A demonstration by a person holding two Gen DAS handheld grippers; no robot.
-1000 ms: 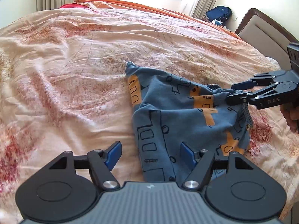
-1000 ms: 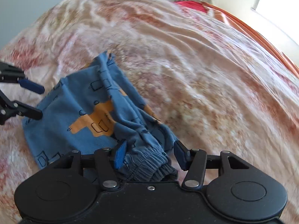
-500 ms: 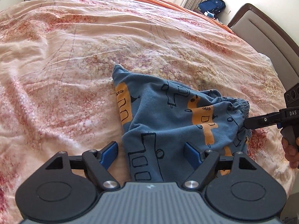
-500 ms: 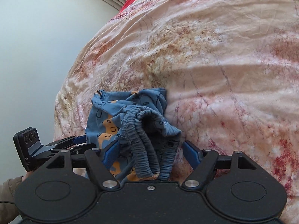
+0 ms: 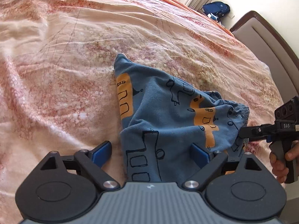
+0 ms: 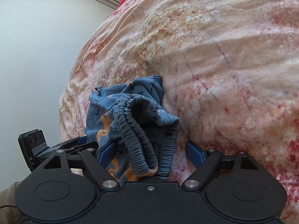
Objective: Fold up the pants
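Observation:
Small blue pants [image 5: 164, 115] with orange and black vehicle prints lie bunched on the bed. My left gripper [image 5: 152, 152] is open, its blue pads on either side of the near edge of the fabric. My right gripper [image 6: 150, 150] is open around the gathered elastic waistband [image 6: 134, 128], which lies between its pads. The right gripper also shows in the left wrist view [image 5: 243, 132], at the waistband end of the pants. The left gripper shows at the lower left of the right wrist view [image 6: 82, 143], beside the fabric.
The bed is covered by a wrinkled cream and red patterned sheet [image 5: 74, 59]. A padded headboard [image 5: 269, 43] stands at the right. A dark blue backpack [image 5: 216, 9] sits beyond the bed by the curtains. A pale wall [image 6: 37, 56] is on the far side.
The right gripper has turned and lowered onto the waistband end, with the elastic now between its open pads. The left gripper has moved slightly closer to the pants' near edge.

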